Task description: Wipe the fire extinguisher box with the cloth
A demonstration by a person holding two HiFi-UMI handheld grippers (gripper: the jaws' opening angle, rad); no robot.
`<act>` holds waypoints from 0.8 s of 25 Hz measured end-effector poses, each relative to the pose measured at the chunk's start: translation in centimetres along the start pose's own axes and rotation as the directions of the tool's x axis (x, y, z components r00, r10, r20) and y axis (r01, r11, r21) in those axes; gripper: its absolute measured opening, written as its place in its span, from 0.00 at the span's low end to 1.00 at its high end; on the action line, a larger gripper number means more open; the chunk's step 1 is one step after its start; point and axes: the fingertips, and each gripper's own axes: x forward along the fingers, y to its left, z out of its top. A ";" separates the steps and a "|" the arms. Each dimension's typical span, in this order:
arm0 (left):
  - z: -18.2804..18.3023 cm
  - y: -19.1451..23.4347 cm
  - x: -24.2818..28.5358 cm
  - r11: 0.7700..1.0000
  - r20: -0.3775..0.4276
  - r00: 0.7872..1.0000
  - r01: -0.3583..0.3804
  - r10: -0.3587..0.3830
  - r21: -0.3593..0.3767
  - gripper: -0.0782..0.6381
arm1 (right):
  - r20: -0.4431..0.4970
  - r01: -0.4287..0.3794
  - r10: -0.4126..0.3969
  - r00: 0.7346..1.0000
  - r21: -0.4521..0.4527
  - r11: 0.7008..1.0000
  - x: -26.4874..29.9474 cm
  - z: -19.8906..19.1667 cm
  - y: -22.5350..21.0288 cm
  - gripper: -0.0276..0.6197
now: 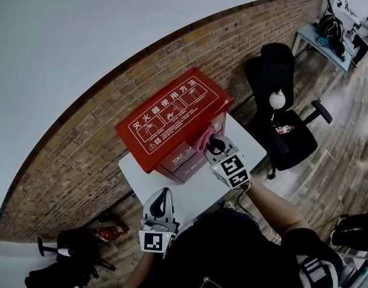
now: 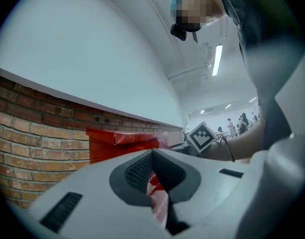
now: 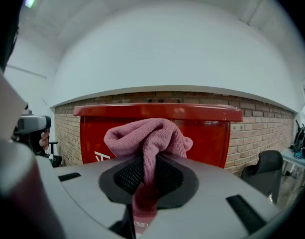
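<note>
Pinching cloth — right claw at red box; left claw pressed together — chair nearby.

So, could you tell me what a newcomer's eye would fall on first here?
The red fire extinguisher box stands on a white table by the brick wall. The right gripper, shut on a pink cloth, is at the box's front; the left gripper is shut, nearer the person.
</note>
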 end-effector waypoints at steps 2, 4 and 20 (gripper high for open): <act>-0.1 0.0 0.0 1.000 -0.004 1.000 -0.001 0.001 -0.001 0.18 | 0.006 0.002 -0.002 1.000 0.000 1.000 -0.1 0.5 0.0 0.14; -0.1 0.0 0.0 1.000 -0.005 1.000 -0.002 0.002 -0.003 0.18 | 0.014 0.003 -0.003 1.000 0.000 1.000 -0.3 1.1 0.0 0.14; 0.0 0.4 -0.9 1.000 0.000 1.000 -0.021 0.021 -0.005 0.18 | 0.053 0.015 -0.016 0.998 0.014 1.000 -0.6 3.9 1.2 0.14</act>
